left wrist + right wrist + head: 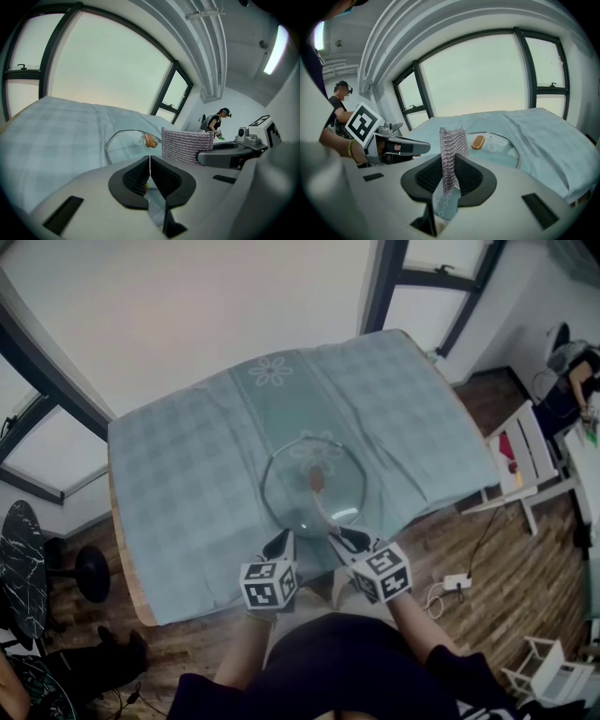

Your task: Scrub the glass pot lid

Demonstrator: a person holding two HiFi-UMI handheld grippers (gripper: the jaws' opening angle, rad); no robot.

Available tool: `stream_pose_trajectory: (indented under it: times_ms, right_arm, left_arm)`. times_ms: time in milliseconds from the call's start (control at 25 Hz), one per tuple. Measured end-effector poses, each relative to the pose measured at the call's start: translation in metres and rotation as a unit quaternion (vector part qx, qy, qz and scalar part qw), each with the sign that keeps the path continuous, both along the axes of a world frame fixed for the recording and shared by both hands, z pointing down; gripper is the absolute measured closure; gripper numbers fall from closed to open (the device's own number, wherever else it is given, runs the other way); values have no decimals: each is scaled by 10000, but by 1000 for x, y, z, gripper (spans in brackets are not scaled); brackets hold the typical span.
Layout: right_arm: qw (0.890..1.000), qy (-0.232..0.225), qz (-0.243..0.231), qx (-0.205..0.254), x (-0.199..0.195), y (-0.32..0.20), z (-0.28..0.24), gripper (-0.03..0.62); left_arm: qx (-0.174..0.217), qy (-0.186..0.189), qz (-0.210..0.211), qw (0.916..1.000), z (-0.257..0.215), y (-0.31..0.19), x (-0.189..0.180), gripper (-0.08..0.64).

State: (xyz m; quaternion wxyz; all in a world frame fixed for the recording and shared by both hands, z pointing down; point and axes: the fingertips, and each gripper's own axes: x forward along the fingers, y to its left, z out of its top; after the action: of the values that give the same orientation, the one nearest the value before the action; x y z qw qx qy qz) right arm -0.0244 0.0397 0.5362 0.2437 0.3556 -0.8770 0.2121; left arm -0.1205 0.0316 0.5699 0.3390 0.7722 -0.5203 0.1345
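Observation:
The round glass pot lid (286, 491) with a brown knob (317, 480) lies flat on the teal tablecloth (187, 474), in the middle of the table. Both grippers hover at its near rim. My left gripper (279, 545) is shut with nothing between its pads (140, 176). My right gripper (349, 542) is shut on a silvery mesh scrubbing cloth (451, 143), which stands up from the jaws. In the left gripper view the lid (125, 144) lies just ahead, with the mesh cloth (186, 145) to its right. In the right gripper view the lid (502, 146) sits ahead right and the left gripper (401, 147) at left.
The table's near edge (202, 610) runs just under the grippers. A white chair (525, 465) stands to the right, with a power strip (457, 581) on the wooden floor. A black stool (89, 568) is at left. A person (218, 123) stands far off.

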Motion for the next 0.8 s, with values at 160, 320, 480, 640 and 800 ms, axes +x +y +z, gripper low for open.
stream_pose_trajectory:
  times_ms: [160, 320, 480, 640, 800]
  right_arm:
    - [9997, -61, -229, -51, 10, -11, -5, 511]
    - [9989, -50, -468, -49, 24, -31, -7, 511]
    - [9982, -44, -600, -56, 43, -54, -6, 511]
    - [9970, -115, -766, -55, 51, -74, -9, 511]
    - [9951, -168, -967, -107, 62, -87, -11, 511]
  left_arm:
    - [-64, -97, -98, 9999, 3, -11, 11, 555]
    - [-102, -92, -337, 9993, 4, -27, 21, 554]
    - [-156, -92, -554, 9983, 6, -42, 34, 554]
    - [-210, -142, -729, 9970, 12, -56, 43, 554]
    - [-273, -123, -876, 9957, 18, -69, 55, 554]
